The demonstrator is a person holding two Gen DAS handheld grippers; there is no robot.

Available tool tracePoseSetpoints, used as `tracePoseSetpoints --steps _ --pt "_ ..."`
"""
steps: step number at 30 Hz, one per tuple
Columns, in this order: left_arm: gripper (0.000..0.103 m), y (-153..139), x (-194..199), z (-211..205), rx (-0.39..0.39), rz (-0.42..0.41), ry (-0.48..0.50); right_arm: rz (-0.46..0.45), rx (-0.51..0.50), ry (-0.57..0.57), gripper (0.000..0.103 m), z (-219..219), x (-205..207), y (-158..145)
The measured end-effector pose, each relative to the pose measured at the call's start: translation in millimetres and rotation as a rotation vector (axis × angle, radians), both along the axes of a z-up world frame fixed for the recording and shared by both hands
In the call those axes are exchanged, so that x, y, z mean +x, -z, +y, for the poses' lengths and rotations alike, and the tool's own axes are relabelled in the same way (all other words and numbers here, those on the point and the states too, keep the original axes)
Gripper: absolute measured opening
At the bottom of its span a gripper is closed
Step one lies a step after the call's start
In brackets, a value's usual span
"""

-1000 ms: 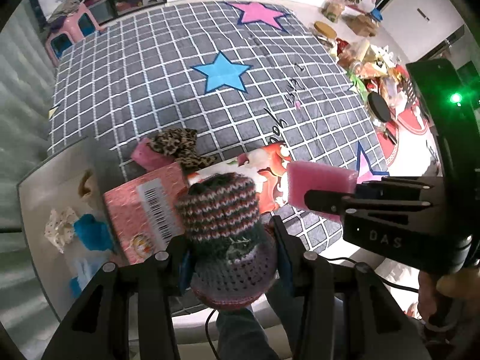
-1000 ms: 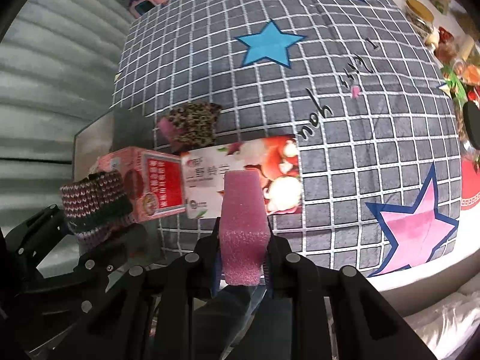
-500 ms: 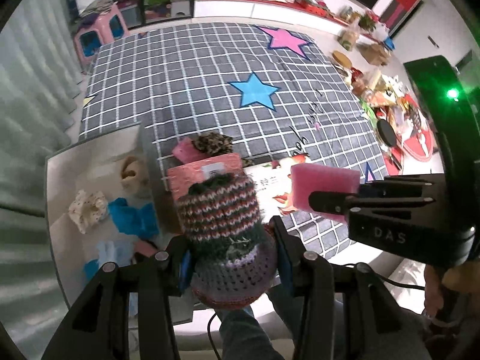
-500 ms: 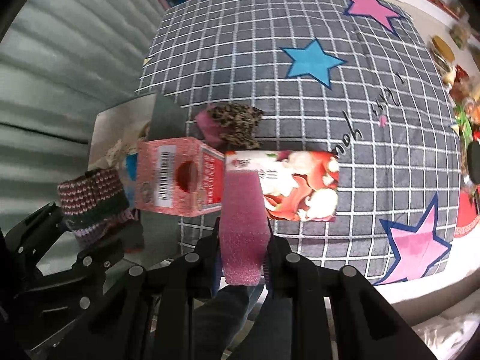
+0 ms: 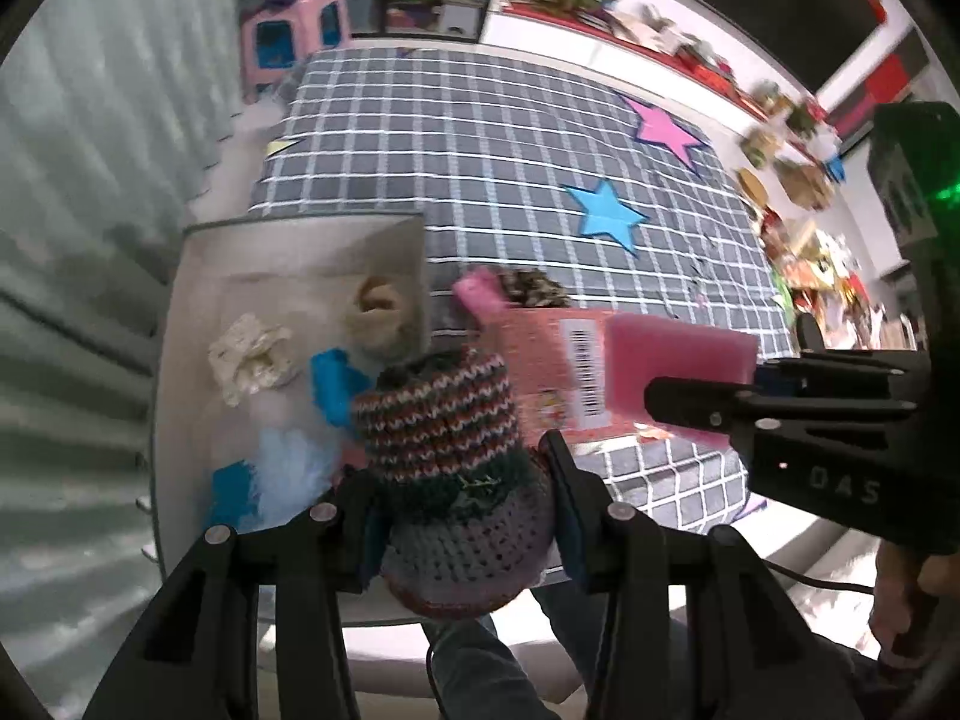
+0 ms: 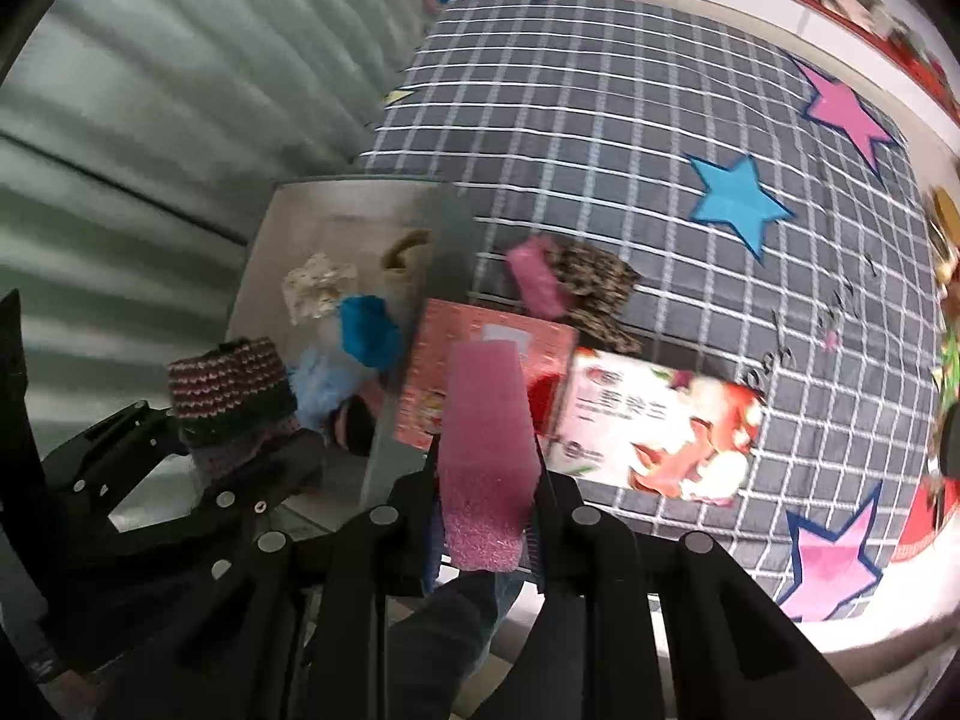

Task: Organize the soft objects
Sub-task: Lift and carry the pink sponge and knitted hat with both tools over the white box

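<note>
While both grippers hang above the near edge of the bed, the scene reads as follows.

Left gripper: fingers clamped on a striped knitted hat, its grey crocheted crown wedged between the blue pads and the striped cuff pointing forward.

Knitted hat position: held in the air over the near right part of the grey bin, not touching its contents.

Right gripper: fingers pressed narrow on a pink sponge, which stands on edge between them and sticks out forward.

Pink sponge position: in the air above the pink tissue box, just right of the bin wall.

Grey bin contents: a cream lace scrunchie, a beige fabric roll against the far right wall, bright blue pieces and a pale blue fluffy piece.

Bed cover: a grey checked blanket with blue and pink stars.

On the blanket: the pink tissue box beside the bin, a flat red-and-white printed pack touching its right side, and a leopard-print item with a pink piece just behind the box.
</note>
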State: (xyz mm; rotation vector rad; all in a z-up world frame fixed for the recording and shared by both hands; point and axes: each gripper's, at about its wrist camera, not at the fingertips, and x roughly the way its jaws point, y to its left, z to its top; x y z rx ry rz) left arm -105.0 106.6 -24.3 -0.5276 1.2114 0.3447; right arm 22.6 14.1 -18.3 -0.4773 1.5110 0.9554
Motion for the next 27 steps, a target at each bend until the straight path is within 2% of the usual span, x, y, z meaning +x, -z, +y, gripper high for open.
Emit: tracePoseSetpoints --steps 6,14,27 --pt "0.049 7.0 -28.4 30.9 0.006 0.022 -0.114 0.005 0.005 -0.11 0.024 37.8 -22.3 0.7" --pt "0.049 26.6 -54.3 59.8 -0.013 0.071 -0.228 0.022 -0.007 -0.202 0.024 77.5 -44.5 13.0" --pt "0.049 51.0 -66.4 80.1 -0.027 0.121 -0.299 0.036 -0.037 -0.282 0.024 121.7 -60.4 33.0"
